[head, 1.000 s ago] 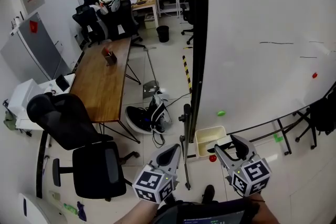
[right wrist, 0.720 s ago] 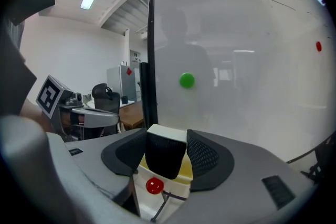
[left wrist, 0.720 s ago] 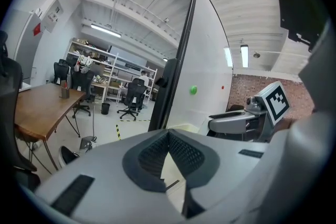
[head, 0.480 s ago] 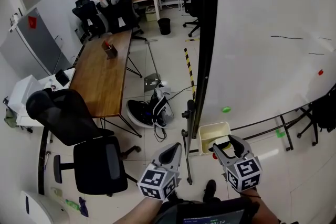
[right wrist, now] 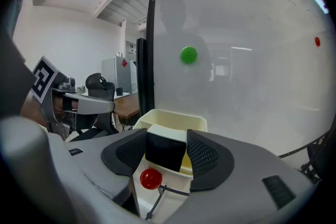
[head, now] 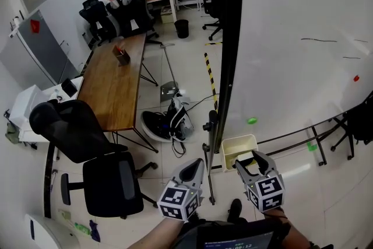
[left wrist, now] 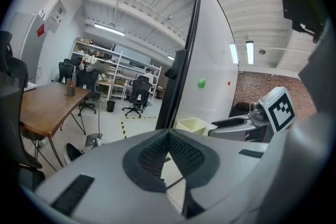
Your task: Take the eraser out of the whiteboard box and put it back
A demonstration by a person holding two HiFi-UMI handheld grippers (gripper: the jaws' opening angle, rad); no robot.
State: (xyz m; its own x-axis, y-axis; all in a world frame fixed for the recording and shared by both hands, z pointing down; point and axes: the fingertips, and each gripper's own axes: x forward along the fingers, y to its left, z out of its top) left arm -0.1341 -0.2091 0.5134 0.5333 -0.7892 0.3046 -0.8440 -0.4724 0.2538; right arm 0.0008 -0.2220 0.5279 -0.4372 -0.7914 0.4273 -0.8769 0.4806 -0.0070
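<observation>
The right gripper (right wrist: 167,134) has the eraser (right wrist: 165,150). In the right gripper view the dark block with its pale top face sits low in the centre of the frame, squarely between the two ribbed pads. Both pads look pressed against its sides, so I read the claw as pinching it rather than standing spread around it. The block's dark face is turned toward the camera, and its length seems to run forward along the jaws, though I can't be sure of that from here.

What matters for the next move is where the cream whiteboard box (right wrist: 173,114) lies from that claw. It is straight ahead and just below. The far rim of the box shows directly above the eraser in the frame, and the eraser hangs over the near part of the box's opening, slightly tilted. A red magnet (right wrist: 150,179) sits just below and left of the eraser, near the box's near edge. A green magnet (right wrist: 188,54) is stuck on the whiteboard (right wrist: 252,60) higher up.

In the head view the right gripper (head: 254,159) is at the lower right of centre, touching or just short of the box (head: 233,144). The left gripper (head: 195,167) sits to its left, further from the box. In its own view the left gripper (left wrist: 168,134) has its pads pressed together on nothing.
</observation>
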